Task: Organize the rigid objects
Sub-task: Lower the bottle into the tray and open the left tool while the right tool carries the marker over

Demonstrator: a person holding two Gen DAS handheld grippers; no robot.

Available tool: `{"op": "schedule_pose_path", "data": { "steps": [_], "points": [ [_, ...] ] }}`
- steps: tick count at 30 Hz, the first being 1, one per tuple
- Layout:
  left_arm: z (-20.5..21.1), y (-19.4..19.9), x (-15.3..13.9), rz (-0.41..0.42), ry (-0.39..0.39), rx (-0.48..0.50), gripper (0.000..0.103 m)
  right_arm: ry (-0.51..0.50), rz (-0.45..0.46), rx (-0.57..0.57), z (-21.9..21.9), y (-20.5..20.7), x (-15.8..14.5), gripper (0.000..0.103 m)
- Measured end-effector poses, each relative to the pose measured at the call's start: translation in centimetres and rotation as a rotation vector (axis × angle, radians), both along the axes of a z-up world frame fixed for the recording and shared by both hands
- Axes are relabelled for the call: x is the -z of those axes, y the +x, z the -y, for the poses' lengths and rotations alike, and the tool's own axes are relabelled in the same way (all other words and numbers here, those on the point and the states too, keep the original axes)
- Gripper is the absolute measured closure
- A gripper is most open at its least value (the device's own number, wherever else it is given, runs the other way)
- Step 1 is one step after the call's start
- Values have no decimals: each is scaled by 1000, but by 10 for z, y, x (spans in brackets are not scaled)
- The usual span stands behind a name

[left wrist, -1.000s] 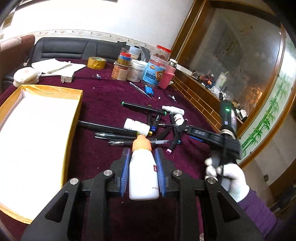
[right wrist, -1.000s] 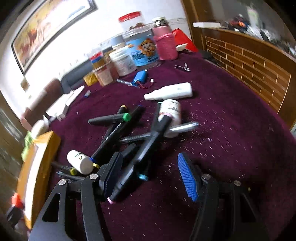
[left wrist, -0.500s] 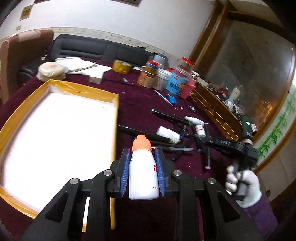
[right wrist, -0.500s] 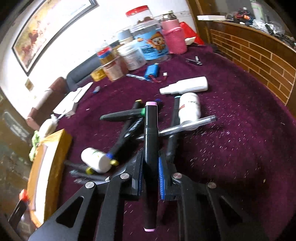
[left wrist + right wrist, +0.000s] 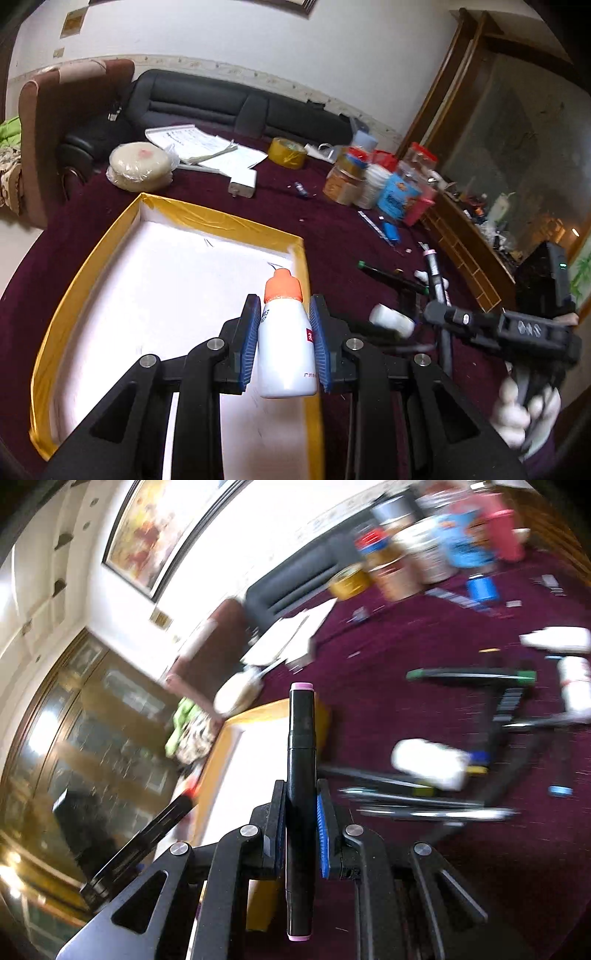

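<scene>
Round table (image 5: 332, 229) in maroon velvet cloth, cluttered. Shallow gold-rimmed cardboard tray with white floor (image 5: 221, 221) lies under and ahead-left of the left tool (image 5: 283, 339). Left tool clenched on a white plastic bottle with orange cap (image 5: 286, 347), long axis along the fingers, cap pointing away, over the tray's near right rim. Right tool (image 5: 300, 830) clamped on a black marker with pink end caps (image 5: 301, 768), long axis along the fingers, far end pointing toward the tray. Loose markers and small bottles right of it.
</scene>
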State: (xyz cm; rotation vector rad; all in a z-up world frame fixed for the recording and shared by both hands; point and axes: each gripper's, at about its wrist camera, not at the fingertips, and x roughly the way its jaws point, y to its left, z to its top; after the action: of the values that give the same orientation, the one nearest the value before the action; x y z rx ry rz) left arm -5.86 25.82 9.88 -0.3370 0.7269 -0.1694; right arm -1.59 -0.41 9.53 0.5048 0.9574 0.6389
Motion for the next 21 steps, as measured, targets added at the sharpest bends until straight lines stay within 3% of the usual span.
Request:
{"op": "schedule_pose_path", "data": {
  "steps": [5,10,17,21],
  "points": [
    [-14,48,23,-93,-42,-21,79,-33,-38,-74,-73,22,10,90],
    [-18,84,42,-132,-79,-28,79,-101,-79,-73,-115,47,29,90],
    [-27,101,64,-180,-119,-84,79,-168,-143,-43,-123,73,50,90],
    [-33,92,65,-175,-128,-111,69,-193,-143,-26,-120,81,52,88]
  ]
}}
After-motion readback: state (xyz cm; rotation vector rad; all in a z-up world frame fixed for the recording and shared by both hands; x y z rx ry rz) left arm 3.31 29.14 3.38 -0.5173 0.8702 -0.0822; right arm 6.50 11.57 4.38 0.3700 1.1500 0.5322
